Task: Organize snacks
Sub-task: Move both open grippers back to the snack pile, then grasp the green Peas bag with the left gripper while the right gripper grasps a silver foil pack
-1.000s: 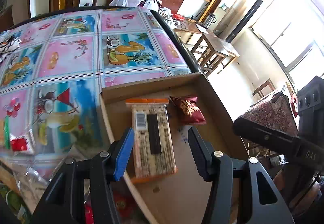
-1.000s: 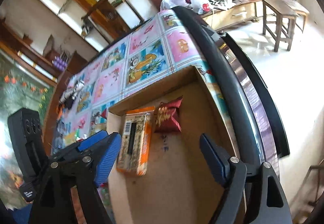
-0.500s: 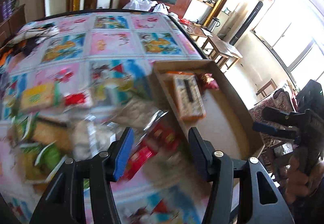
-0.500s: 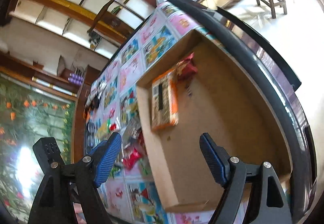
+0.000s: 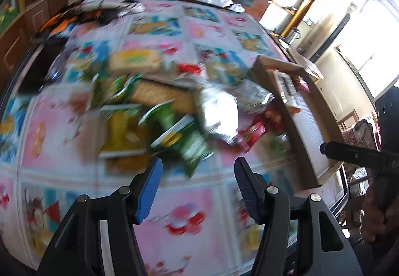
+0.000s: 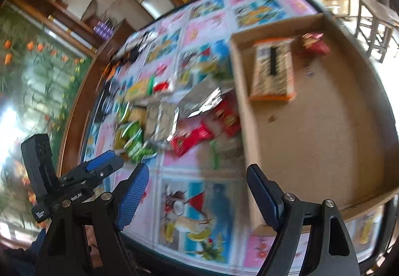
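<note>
the black left gripper [image 5: 198, 185] has swung from over the shallow brown cardboard tray [image 6: 324, 131], holding an orange-edged packet [image 6: 271, 69], to the loose foil snack pile [image 5: 169, 113]; both its jaws and the right gripper's [image 6: 197, 196] stand open, empty, so another pick seems next.

Round table [image 6: 199, 191] under a glossy cloth of pink and blue cartoon-fruit squares. Lying directly on it: a shallow brown cardboard tray [image 6: 321, 141] at one side; beside its wall, a loose heap of snack packets [image 5: 164, 111] in green, yellow, silver and red; dark blurred items [image 5: 74, 19] at the far edge
</note>
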